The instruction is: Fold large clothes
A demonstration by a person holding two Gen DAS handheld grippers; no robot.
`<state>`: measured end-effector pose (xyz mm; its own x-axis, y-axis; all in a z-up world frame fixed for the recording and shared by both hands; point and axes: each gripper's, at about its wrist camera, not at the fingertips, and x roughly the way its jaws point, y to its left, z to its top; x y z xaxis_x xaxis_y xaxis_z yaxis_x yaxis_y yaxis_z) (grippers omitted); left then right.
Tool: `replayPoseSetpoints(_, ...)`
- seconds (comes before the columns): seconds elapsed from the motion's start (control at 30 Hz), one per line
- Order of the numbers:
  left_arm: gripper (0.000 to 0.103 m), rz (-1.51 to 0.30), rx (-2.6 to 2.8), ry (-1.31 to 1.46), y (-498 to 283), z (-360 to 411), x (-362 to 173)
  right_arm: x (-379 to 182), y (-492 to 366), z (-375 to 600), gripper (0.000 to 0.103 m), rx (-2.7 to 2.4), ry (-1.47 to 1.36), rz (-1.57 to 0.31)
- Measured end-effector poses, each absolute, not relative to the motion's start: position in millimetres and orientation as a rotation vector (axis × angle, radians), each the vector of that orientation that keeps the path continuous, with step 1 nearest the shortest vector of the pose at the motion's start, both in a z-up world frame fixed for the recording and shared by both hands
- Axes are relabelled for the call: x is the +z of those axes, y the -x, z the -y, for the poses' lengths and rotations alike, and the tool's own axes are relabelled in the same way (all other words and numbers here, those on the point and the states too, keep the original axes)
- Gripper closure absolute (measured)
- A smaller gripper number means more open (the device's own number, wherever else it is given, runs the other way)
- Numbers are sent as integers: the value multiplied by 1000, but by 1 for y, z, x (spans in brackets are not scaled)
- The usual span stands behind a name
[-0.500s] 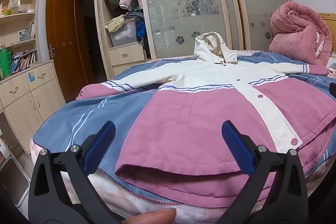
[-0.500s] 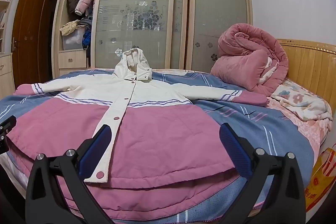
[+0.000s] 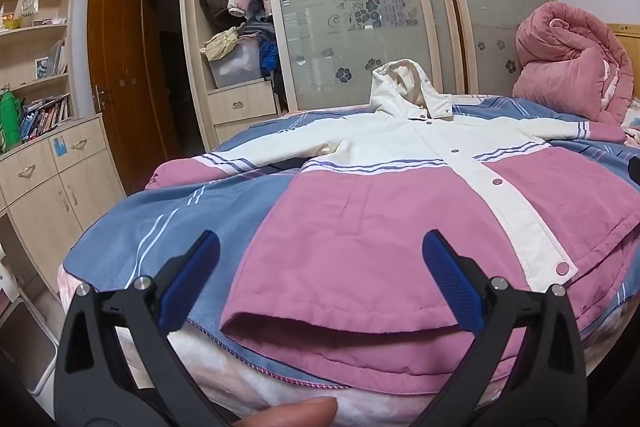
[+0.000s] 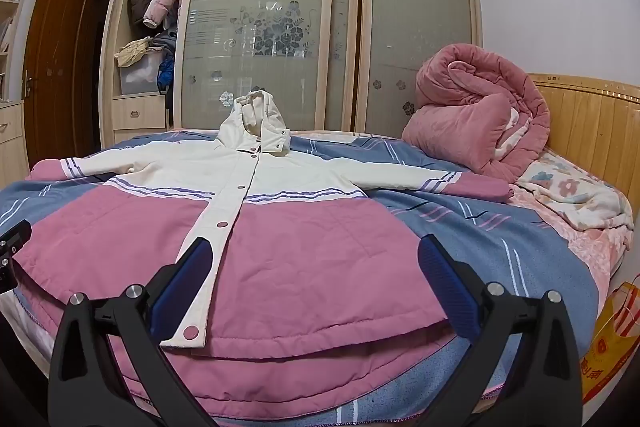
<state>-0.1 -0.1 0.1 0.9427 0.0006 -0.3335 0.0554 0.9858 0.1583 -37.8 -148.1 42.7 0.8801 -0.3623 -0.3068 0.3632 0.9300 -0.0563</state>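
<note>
Since half a second ago, almost nothing has changed: the left gripper and right gripper remain released near the jacket hem. The jacket lies flat on the bed, so folding has not begun.

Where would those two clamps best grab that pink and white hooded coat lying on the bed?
Probably the pink and white hooded coat at its bottom hem, coming in low from the foot of the bed. The hem gapes slightly over the mattress edge, so one finger could slip under. Both the left gripper and right gripper are open, facing it.
</note>
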Motion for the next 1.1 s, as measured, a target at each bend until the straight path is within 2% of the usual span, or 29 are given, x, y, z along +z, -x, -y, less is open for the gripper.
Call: replayPoseSetpoints(1.1, 2, -342, -29, -171, -1, 0, -5, 41, 35, 149, 1, -381, -5, -320)
